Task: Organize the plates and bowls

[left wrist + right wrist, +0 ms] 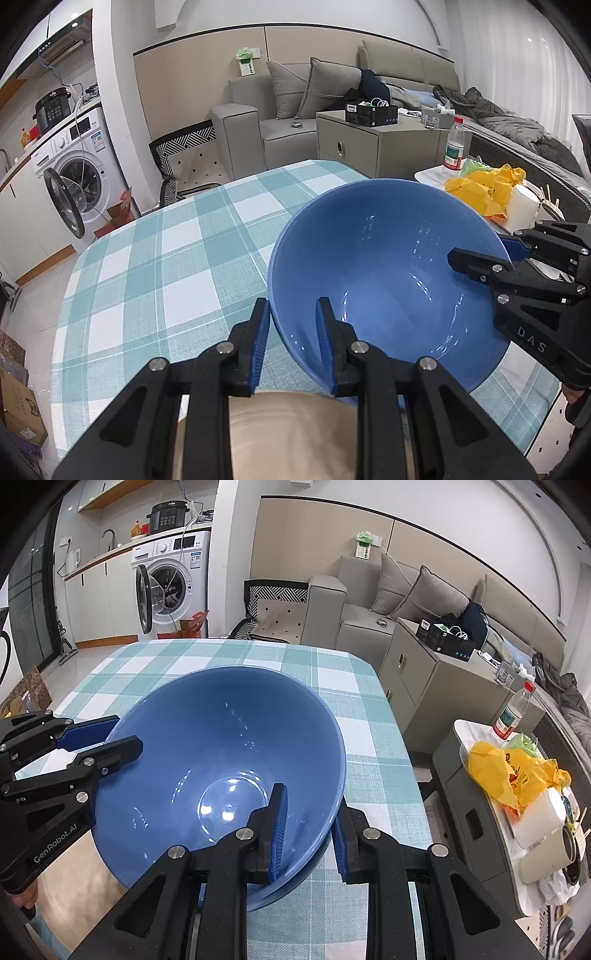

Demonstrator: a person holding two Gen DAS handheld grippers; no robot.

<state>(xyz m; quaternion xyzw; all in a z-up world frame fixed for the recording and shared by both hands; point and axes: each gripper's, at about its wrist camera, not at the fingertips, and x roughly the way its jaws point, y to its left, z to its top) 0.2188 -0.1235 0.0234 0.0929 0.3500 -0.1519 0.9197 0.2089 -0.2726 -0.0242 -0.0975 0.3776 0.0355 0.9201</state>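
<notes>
A large blue bowl [384, 280] is being held over a table covered with a checked teal and white tablecloth [155, 266]. It is being gripped at its rim from two opposite sides. The left gripper [293, 345] is being kept narrow on the near rim as its own camera sees it: one blue-padded finger is lying inside the bowl and the other outside, with the wall of the bowl between them. The right gripper [308, 830] is being kept narrow in the same way on the opposite rim, one finger inside and one outside. In each wrist view the other gripper is being seen at the far side of the bowl, also closed over the rim.

The bowl is being tilted a little, and its inside is shining as if wet. In the right wrist view a second blue rim [295, 882] is being seen just under the bowl, so it seems that the bowl is being nested in another one; this cannot be told for certain. A beige plate [291, 435] is lying on the table just below the left gripper and partly under the bowl.

Beside the table, a small side table [476, 805] is carrying a yellow plastic bag [509, 771] and a water bottle [511, 712].
</notes>
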